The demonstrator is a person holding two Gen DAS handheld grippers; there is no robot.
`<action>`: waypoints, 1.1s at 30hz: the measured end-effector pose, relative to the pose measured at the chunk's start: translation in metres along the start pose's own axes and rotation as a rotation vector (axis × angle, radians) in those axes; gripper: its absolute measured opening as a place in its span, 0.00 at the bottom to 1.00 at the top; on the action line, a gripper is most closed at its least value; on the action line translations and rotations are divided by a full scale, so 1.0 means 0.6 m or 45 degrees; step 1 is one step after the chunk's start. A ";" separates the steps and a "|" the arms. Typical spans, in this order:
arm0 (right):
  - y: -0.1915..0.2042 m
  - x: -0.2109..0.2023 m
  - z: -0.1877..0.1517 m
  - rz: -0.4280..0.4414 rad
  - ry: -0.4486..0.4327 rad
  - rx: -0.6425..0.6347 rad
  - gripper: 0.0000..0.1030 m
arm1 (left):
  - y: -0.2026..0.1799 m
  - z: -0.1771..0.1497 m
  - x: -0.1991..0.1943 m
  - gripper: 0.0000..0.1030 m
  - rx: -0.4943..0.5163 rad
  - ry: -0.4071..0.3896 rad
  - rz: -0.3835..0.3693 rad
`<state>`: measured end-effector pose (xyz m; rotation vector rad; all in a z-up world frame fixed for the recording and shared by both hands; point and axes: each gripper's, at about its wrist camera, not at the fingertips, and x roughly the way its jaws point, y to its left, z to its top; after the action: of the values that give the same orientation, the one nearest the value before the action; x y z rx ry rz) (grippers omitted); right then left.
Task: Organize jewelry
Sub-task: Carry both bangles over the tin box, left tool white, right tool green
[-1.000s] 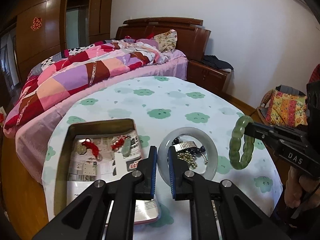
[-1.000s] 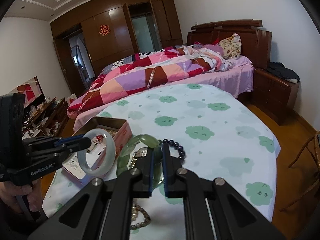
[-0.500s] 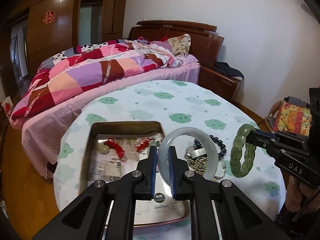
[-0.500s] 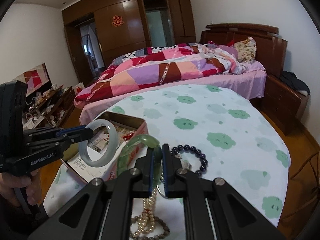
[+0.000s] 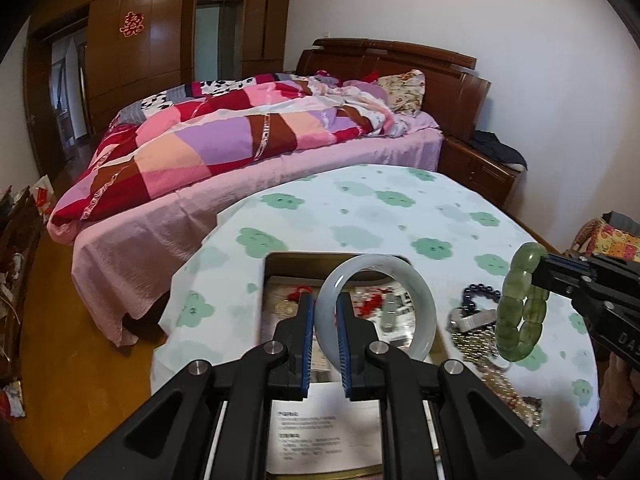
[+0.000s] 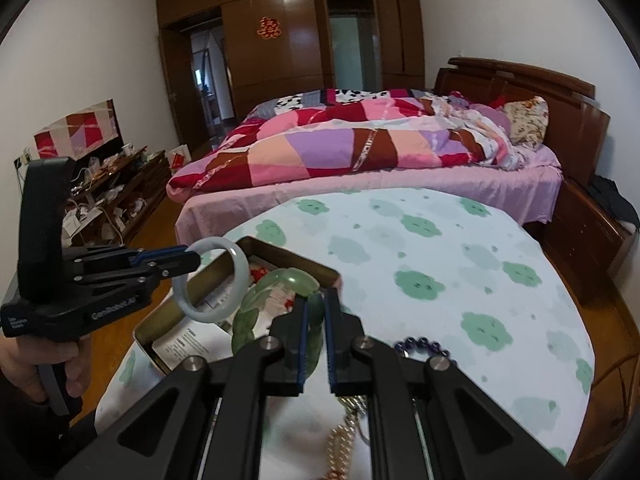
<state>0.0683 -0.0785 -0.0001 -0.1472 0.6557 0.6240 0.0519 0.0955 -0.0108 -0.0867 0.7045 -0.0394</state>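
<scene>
Tongs – two | left (image 5: 325,314) grips white bangle (image 5: 416,300) | right (image 6: 316,312) grips green bracelet (image 6: 260,300)

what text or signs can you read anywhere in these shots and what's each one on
"GenRobot.AI": side of the left hand-held gripper.
"DA", cut off by the frame edge: side of the right hand-held gripper.
Red double-happiness sign: wardrobe door.
Printed leaflet in the tin: blurred, unreadable.
</scene>
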 end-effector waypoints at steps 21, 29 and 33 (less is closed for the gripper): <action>0.052 0.115 -0.013 -0.025 0.183 -0.087 0.10 | 0.028 -0.014 0.060 0.10 0.014 0.096 0.044; 0.055 0.132 -0.020 -0.048 0.216 -0.101 0.10 | 0.030 -0.019 0.073 0.10 0.039 0.123 0.074; 0.053 0.140 -0.023 -0.064 0.234 -0.109 0.10 | 0.026 -0.023 0.080 0.10 0.052 0.141 0.071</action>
<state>0.0944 -0.0159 -0.0602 -0.3025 0.8001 0.5944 0.0798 0.1073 -0.0536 -0.0261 0.8165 -0.0053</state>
